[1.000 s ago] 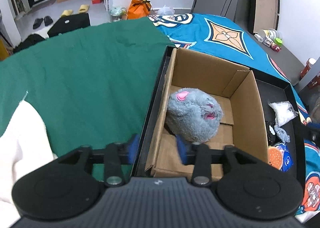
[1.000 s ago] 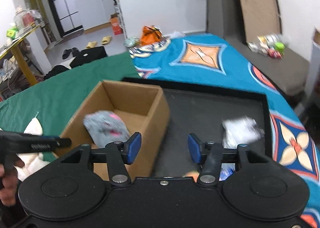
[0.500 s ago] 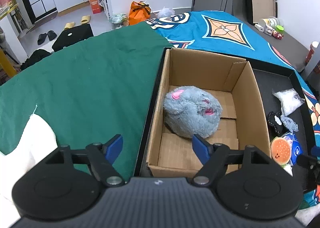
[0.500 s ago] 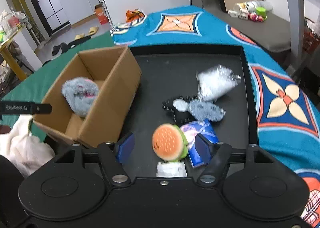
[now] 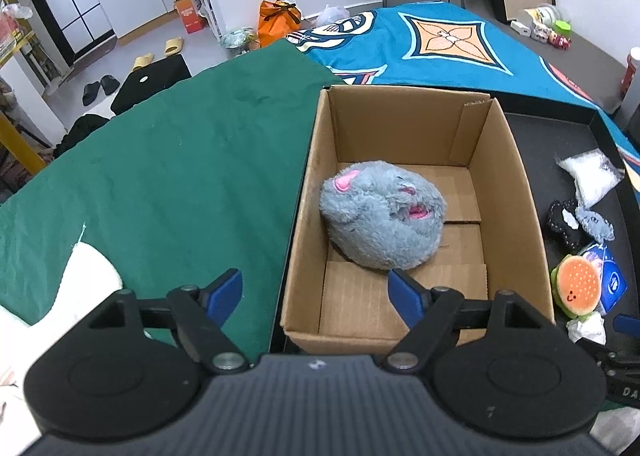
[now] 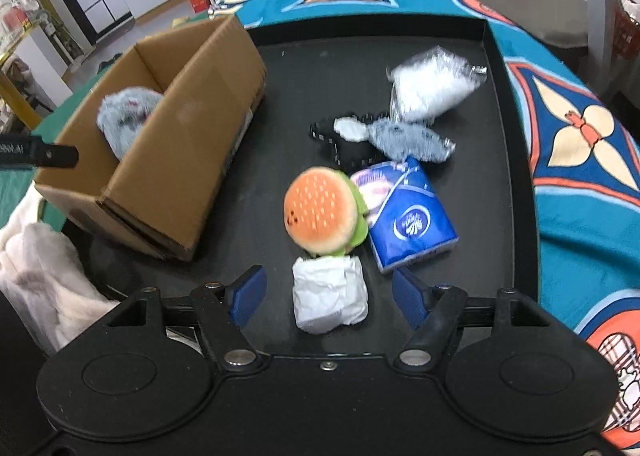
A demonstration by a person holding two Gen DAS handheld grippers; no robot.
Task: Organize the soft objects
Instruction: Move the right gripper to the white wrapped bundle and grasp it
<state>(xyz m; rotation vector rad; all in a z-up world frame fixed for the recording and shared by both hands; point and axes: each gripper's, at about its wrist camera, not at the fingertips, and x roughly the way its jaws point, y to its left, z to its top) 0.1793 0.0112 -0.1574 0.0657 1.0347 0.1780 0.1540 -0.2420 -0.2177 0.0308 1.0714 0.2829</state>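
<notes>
Right gripper (image 6: 326, 294) is released, blue pads wide apart, nothing gripped; a crumpled white paper wad (image 6: 330, 296) lies on the tray right between the pads, not touched by either. Burger plush (image 6: 322, 211) sits just past the wad at 12 o'clock, touching it or nearly so. Blue tissue pack (image 6: 408, 219) is at 3 o'clock of the burger, pressed against it. Further out toward 1 o'clock: grey fuzzy toy (image 6: 408, 139) lying over a black toothed piece (image 6: 336, 141), then a clear bag of white fill (image 6: 430, 85) beyond that.

Left gripper (image 5: 316, 294) is also released, pads spread, empty, hovering over the near edge of the cardboard box (image 5: 512, 191): right pad over the box floor, left pad outside over the green cloth (image 5: 180, 175). Grey mouse plush (image 5: 382, 225) lies on the box floor, left of centre, just ahead of the right pad, not touching it as far as I can tell.

Box stands at the left end of the black tray (image 6: 496, 55), approx 10 o'clock from the burger in right wrist view. Tray sits on a teal patterned cloth (image 6: 580, 127). White fluffy fabric (image 6: 44, 276) at 8 o'clock by the box's near corner.
</notes>
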